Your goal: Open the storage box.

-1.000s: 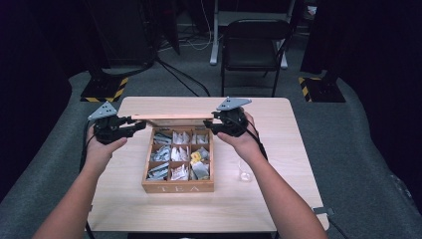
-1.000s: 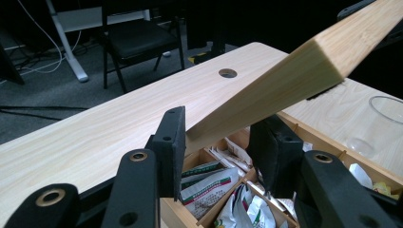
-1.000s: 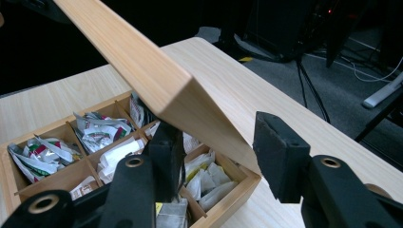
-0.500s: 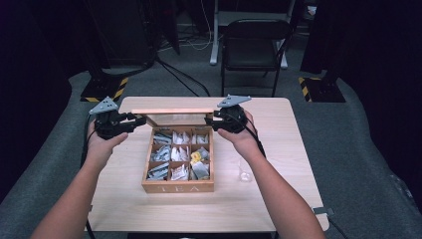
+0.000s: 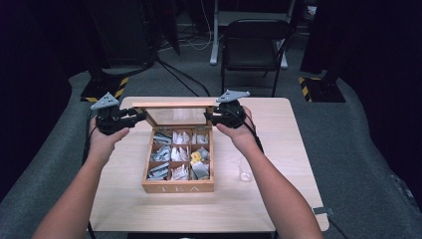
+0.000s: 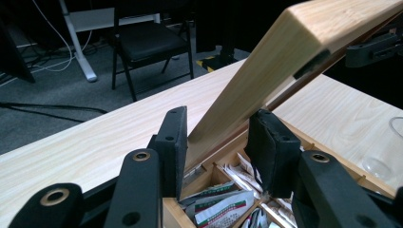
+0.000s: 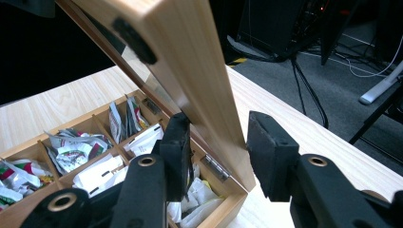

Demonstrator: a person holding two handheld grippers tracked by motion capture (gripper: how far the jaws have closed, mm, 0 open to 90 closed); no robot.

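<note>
Since a second ago the lid [image 5: 175,105] of the tea box [image 5: 178,187] stands raised, left gripper [image 5: 140,115] clamped on one edge, right gripper [image 5: 209,117] straddling the other, jaws narrowing, one pad clear.

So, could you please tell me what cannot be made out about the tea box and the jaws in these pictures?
- High view: print on the tea bags is too small to read.
- High view: whether the left gripper and right gripper press the lid is too small to tell.
- Left gripper view: the tea box front is cut off by the bottom edge.
- Right gripper view: the lid hides the back compartments.
- Left gripper view: the clear cup is cut by the right edge.
</note>
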